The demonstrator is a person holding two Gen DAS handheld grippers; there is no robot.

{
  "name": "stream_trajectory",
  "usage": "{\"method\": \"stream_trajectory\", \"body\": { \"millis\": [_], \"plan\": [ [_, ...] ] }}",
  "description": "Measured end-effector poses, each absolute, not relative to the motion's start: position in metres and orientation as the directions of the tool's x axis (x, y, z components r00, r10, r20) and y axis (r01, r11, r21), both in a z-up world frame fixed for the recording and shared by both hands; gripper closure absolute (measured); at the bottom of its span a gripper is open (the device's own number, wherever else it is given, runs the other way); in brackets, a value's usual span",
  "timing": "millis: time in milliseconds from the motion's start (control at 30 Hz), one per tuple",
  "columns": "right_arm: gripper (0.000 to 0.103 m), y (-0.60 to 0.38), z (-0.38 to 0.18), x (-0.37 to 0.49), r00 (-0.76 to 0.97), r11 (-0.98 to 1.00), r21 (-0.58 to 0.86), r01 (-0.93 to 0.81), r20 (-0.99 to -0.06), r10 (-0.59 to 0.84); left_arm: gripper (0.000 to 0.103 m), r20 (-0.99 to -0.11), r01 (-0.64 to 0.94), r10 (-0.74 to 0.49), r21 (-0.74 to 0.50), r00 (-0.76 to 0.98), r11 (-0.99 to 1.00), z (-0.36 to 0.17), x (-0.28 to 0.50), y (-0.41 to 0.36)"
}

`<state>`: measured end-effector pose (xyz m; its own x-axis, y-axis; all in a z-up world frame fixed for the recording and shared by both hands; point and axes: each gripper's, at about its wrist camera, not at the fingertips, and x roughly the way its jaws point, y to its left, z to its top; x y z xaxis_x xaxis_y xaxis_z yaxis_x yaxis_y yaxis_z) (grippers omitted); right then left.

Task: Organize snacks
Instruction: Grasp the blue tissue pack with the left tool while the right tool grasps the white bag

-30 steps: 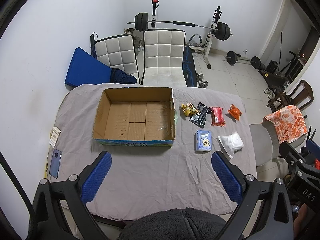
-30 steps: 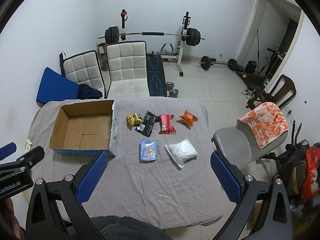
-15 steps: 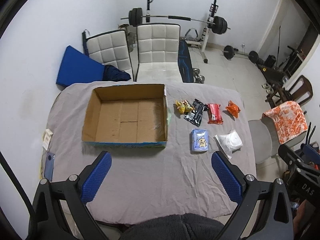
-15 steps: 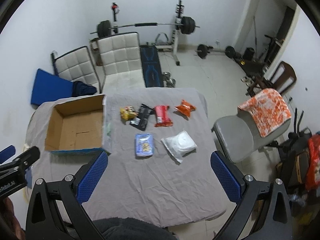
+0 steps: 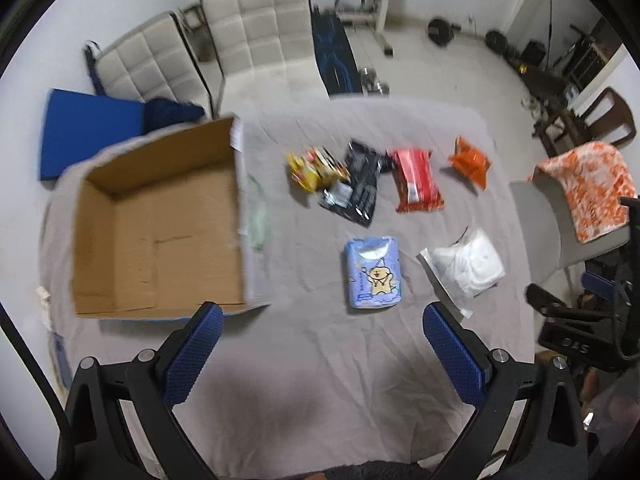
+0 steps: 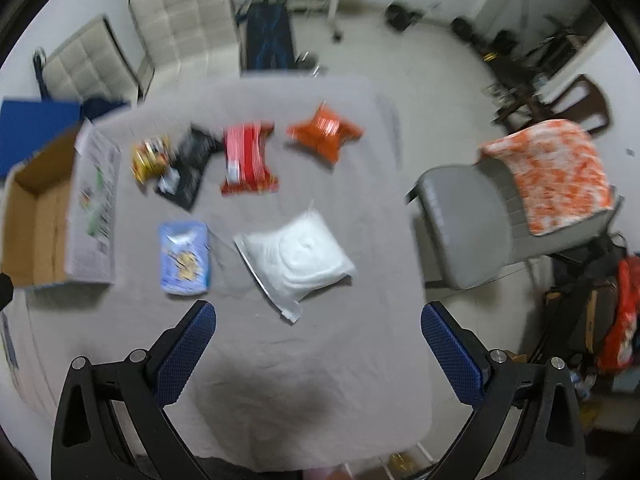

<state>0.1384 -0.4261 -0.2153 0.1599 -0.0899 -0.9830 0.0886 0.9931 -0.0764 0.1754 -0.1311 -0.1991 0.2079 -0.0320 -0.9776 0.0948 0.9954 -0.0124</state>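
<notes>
An empty cardboard box (image 5: 156, 232) (image 6: 36, 220) stands open at the table's left. Right of it lie several snack packs: a yellow pack (image 5: 314, 168) (image 6: 150, 158), a black pack (image 5: 358, 188) (image 6: 188, 168), a red pack (image 5: 416, 180) (image 6: 246, 160), an orange pack (image 5: 470, 160) (image 6: 324, 136), a light blue pack with a cartoon bear (image 5: 374, 272) (image 6: 184, 258) and a white bag (image 5: 466, 266) (image 6: 298, 258). My left gripper (image 5: 320, 354) hovers open above the near table, below the blue pack. My right gripper (image 6: 318, 354) hangs open just below the white bag. Neither holds anything.
A grey cloth covers the table (image 5: 320, 380). A grey chair with an orange-patterned cloth (image 6: 548, 176) stands at the right. Two white chairs (image 5: 256, 36) and a blue mat (image 5: 86, 128) sit behind the table. Weights lie on the floor beyond.
Both grippers have dropped closer to the table and shifted right, so the snacks look larger. Nothing on the table has moved.
</notes>
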Motion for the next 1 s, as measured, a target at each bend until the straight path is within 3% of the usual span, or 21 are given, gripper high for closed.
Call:
{"method": "stream_trajectory", "body": {
  "millis": [200, 300, 500, 567, 800, 1000],
  "plan": [
    [0.000, -0.431, -0.318, 0.183, 0.049, 0.996, -0.079, -0.053, -0.996, -0.076, 0.001, -0.994, 0.126, -0.018, -0.005, 0.110, 0.992, -0.285, 0.209, -0.165],
    [0.000, -0.423, -0.350, 0.197, 0.023, 0.990, -0.066, -0.126, -0.998, -0.064, 0.015, -0.999, 0.127, -0.036, -0.032, 0.029, 0.991, -0.324, 0.220, -0.175],
    [0.000, -0.401, -0.404, 0.215, -0.047, 0.965, -0.053, -0.259, -0.997, -0.067, 0.016, -0.999, 0.111, -0.031, -0.034, -0.031, 0.993, -0.360, 0.226, -0.183],
    [0.003, -0.402, -0.420, 0.220, -0.062, 0.970, -0.073, -0.231, -0.994, -0.089, 0.016, -0.999, 0.111, -0.025, -0.030, -0.039, 0.993, -0.366, 0.227, -0.185],
    [0.008, -0.449, -0.438, 0.231, -0.123, 0.988, 0.012, 0.151, -0.992, 0.031, 0.016, -0.994, 0.100, -0.035, -0.045, -0.099, 0.994, -0.403, 0.234, -0.194],
    [0.006, -0.445, -0.454, 0.244, -0.139, 0.986, 0.020, 0.166, -0.989, 0.044, 0.016, -0.987, 0.083, 0.001, -0.012, -0.158, 0.997, -0.444, 0.232, -0.196]
  ]
}}
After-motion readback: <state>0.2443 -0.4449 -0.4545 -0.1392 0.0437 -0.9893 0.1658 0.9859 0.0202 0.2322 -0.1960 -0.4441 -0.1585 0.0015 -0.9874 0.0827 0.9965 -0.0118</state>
